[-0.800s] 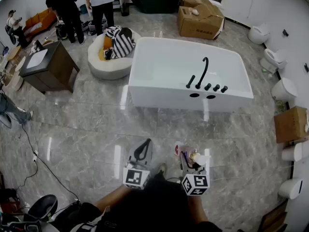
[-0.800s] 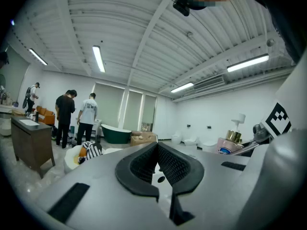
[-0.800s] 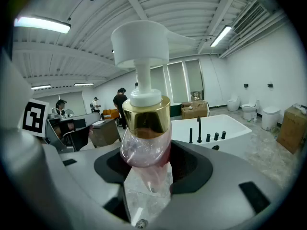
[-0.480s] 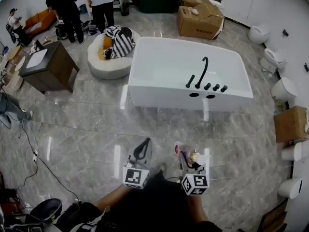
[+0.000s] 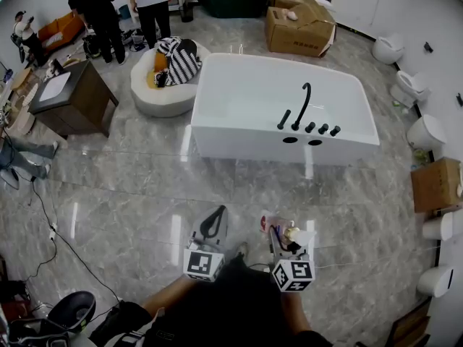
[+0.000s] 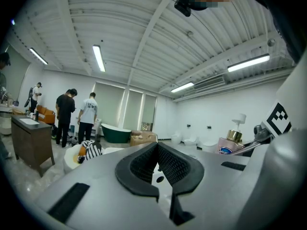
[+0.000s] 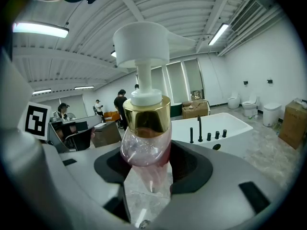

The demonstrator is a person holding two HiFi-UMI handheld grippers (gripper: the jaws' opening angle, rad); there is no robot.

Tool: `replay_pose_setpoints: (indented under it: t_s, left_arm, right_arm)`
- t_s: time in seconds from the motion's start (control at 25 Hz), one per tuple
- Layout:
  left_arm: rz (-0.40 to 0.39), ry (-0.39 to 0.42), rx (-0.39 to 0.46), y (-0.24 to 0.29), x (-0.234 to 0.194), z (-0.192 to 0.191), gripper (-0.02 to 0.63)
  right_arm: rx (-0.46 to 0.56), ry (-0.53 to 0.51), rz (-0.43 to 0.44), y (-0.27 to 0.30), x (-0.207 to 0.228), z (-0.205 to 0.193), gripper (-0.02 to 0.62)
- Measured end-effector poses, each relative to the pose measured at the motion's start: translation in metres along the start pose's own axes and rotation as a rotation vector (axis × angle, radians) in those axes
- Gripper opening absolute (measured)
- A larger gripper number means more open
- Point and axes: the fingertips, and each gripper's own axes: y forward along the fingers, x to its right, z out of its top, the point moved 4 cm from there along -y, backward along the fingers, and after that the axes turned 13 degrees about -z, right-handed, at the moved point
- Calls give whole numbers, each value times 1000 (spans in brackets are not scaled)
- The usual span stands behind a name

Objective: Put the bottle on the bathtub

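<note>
Bottle point(image 7: 145, 143): clear pink, gold collar

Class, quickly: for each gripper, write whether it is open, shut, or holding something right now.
Left gripper: shut, jaws together, nothing held.
Right gripper: shut on the pump bottle.

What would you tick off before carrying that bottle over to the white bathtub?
1. Bottle gripped by the right tongs: ok, pads on both sides.
2. Bottle upright, pump head on: ok.
3. Left tongs empty and closed: ok.
4. Floor toward the white bathtub free of obstacles: ok, as far as the head view shows.
5. Bare rim space beside the black taps: ok.
6. Bathtub within reach: not ok, it lies across the floor ahead.
</note>
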Motion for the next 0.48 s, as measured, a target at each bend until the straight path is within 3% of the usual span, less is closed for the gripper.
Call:
replay_pose_setpoints:
  t_s: [0.48]
  left_arm:
    - [18, 13, -4, 25, 30, 1, 16]
  right_arm:
    - [8, -26, 32, 3, 35, 1, 222]
